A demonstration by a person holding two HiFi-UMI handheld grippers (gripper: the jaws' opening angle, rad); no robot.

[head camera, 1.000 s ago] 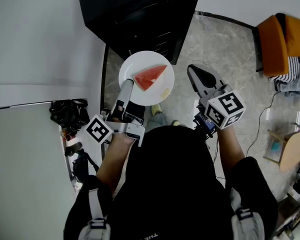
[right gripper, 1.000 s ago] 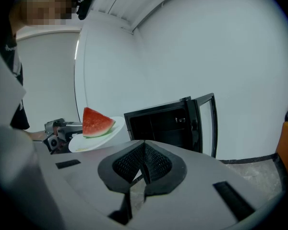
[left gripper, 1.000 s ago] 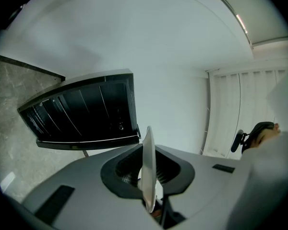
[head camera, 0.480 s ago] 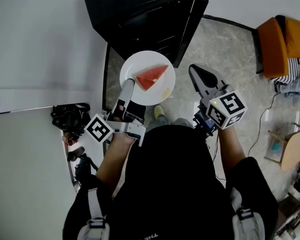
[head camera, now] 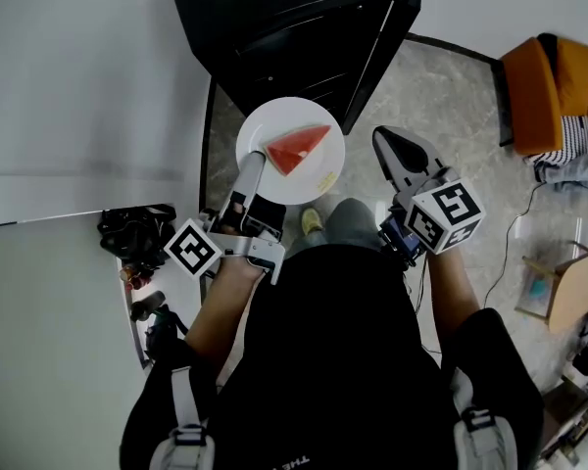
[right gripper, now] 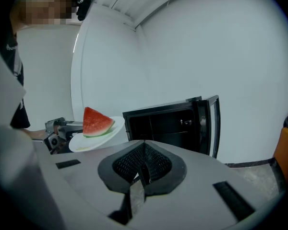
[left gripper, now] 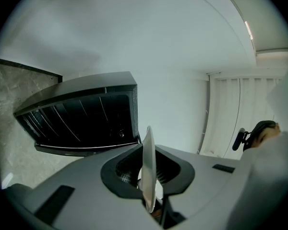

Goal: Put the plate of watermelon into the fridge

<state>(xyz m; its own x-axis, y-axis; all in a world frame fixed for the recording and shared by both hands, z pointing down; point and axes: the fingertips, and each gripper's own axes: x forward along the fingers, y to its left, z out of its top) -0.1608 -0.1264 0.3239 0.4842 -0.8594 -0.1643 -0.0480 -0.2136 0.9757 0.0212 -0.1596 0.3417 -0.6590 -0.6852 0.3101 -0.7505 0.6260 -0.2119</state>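
Note:
A white plate (head camera: 312,176) carries a red watermelon wedge (head camera: 296,148). My left gripper (head camera: 252,167) is shut on the plate's near rim and holds it level in the air. In the left gripper view the plate (left gripper: 148,157) stands edge-on between the jaws. The black fridge (head camera: 274,23) stands just beyond the plate, with its door (head camera: 380,42) swung open to the right and its dark inside (right gripper: 163,123) showing. My right gripper (head camera: 396,151) hangs beside the plate at the right, shut and holding nothing. From the right gripper view the wedge (right gripper: 97,121) sits left of the fridge.
A white wall and white surface (head camera: 69,164) run along the left. Black camera gear (head camera: 132,228) lies low at the left. An orange chair (head camera: 547,71) and a cardboard box (head camera: 580,287) stand on the stone floor (head camera: 441,96) at the right.
Both grippers and the plate have come a little nearer to the open fridge, which now fills more of the head view. The grip on the plate is unchanged.

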